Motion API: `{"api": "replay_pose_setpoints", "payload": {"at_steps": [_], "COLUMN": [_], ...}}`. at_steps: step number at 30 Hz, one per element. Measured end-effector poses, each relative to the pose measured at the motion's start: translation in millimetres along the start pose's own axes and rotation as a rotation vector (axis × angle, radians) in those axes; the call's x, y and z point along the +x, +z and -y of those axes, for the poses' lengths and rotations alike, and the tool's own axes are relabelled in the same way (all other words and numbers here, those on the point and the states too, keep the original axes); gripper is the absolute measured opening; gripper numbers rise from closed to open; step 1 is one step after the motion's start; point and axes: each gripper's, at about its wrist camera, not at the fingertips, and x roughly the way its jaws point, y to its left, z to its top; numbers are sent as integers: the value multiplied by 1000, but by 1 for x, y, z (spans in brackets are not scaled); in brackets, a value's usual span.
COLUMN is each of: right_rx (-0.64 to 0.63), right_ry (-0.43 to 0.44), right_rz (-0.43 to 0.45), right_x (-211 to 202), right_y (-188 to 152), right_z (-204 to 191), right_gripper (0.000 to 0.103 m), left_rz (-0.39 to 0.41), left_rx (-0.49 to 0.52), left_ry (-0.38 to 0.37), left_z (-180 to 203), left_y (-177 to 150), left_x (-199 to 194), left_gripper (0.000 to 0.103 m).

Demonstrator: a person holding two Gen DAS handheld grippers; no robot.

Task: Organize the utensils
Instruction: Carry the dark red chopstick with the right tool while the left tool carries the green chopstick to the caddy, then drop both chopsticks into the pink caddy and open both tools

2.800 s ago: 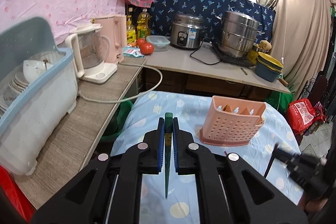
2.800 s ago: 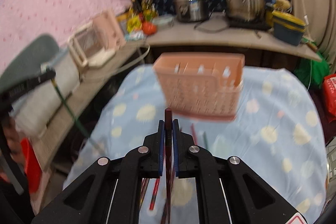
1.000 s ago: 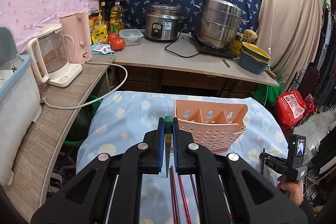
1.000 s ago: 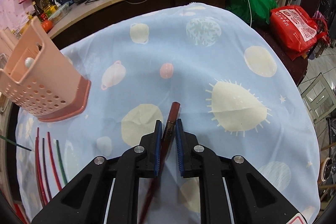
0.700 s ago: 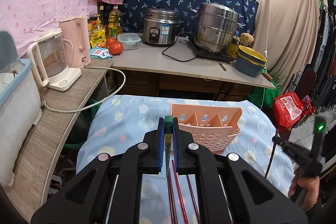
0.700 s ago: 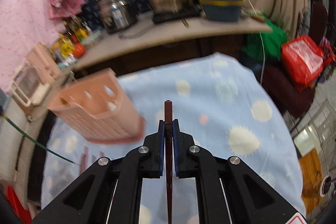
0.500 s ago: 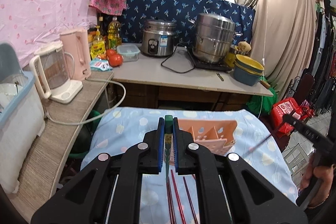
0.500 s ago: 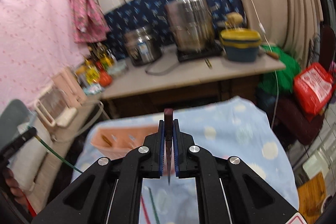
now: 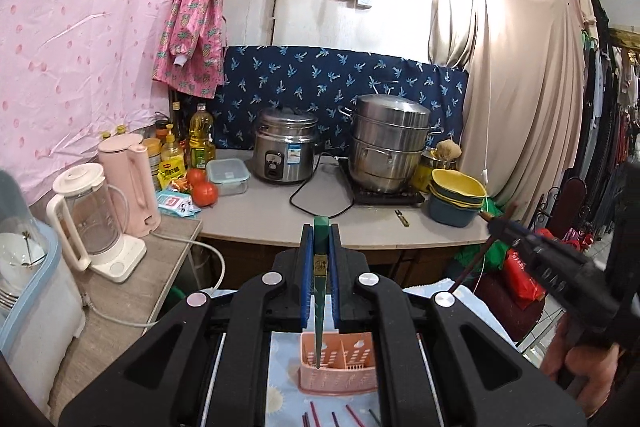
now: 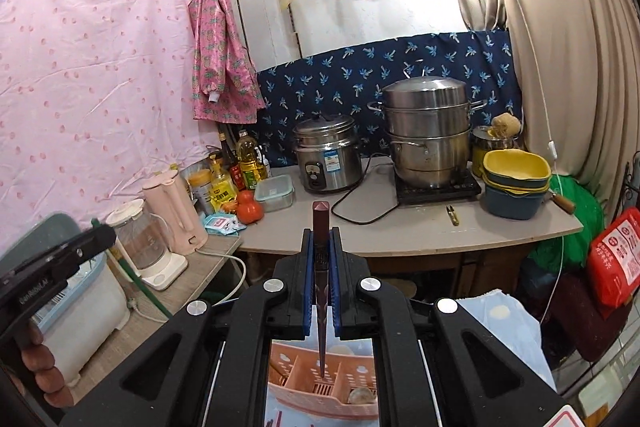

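Step in hand, as judged from the pose: transfer of two chopsticks into the pink utensil caddy [image 10: 320,385], which stands on the blue patterned tablecloth [image 9: 280,397]. The left gripper [image 9: 320,269] is clamped on a green chopstick [image 9: 320,291]; its long axis is close to vertical, thick end up above the jaws, thin tip down and seemingly just over the caddy's left compartment. The right gripper [image 10: 321,273] is clamped on a dark red chopstick [image 10: 321,291], likewise near vertical, blunt end up, tip down over the caddy's middle slot. Neither tip appears to be inside a compartment yet. The next move likely calls for a straight descent along each stick's axis, tip clear of the dividers, then release. More chopsticks [image 9: 316,417] lie on the cloth in front of the caddy, still to be collected.
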Motion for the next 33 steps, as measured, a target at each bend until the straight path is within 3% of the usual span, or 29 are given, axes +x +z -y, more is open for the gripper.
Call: {"api": "replay_pose_setpoints", "payload": {"at_steps": [5, 10, 12, 14, 15, 24, 33], "right_rx": [23, 28, 45, 58, 70, 70, 21], "right_ry": [14, -13, -32, -47, -52, -84, -98], "right_rz": [-52, -120, -133, -133, -128, -146, -265], "right_x": [31, 58, 59, 57, 53, 8, -39], "right_y": [-24, -60, -72, -81, -86, -121, -185], "right_z": [-2, 4, 10, 15, 18, 27, 23], "right_gripper": [7, 8, 15, 30, 32, 34, 34], "left_rz": [-16, -76, -98, -106, -110, -188, -272], "left_rx": [17, 4, -3, -23, -31, -93, -96], "left_ry": [-6, 4, 32, 63, 70, 95, 91], "left_z": [7, -1, -7, -14, -17, -40, -38], "left_y": [-6, -35, -50, -62, -65, -101, -154], "left_x": [27, 57, 64, 65, 64, 47, 11], "left_gripper": [7, 9, 27, 51, 53, 54, 54]}}
